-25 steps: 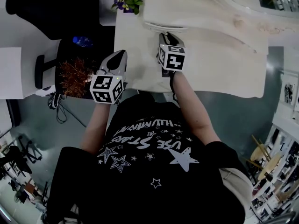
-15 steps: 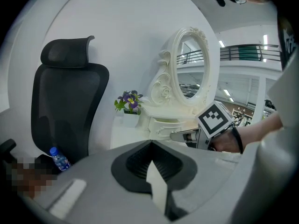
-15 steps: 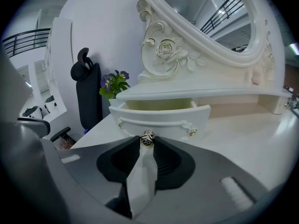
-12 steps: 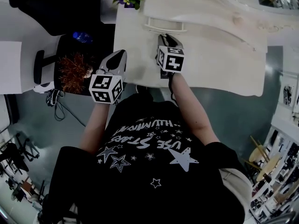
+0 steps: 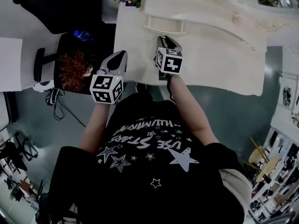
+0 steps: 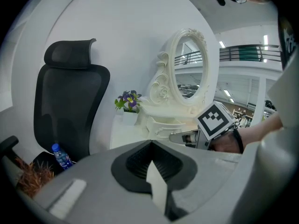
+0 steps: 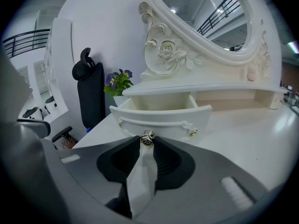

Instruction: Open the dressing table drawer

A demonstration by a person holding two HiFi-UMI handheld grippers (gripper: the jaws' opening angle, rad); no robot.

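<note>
Knob pinched, drawer [image 5: 164, 28] standing open!
Head view: we saw the right gripper [image 5: 163, 38] at the drawer front. Left gripper view: left gripper [image 6: 150, 146] pressed together, empty, chair [image 6: 70, 106] beyond. Right gripper view: jaws clamped the knob [image 7: 147, 137].

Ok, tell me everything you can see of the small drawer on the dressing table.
The drawer is cream-white, painted wood by its look, with a bowed front, a raised swag moulding and small gilt studs. It stands pulled partly out from under the mirror shelf, its visible inside bare. The right claw is shut on its metallic centre knob.
</note>
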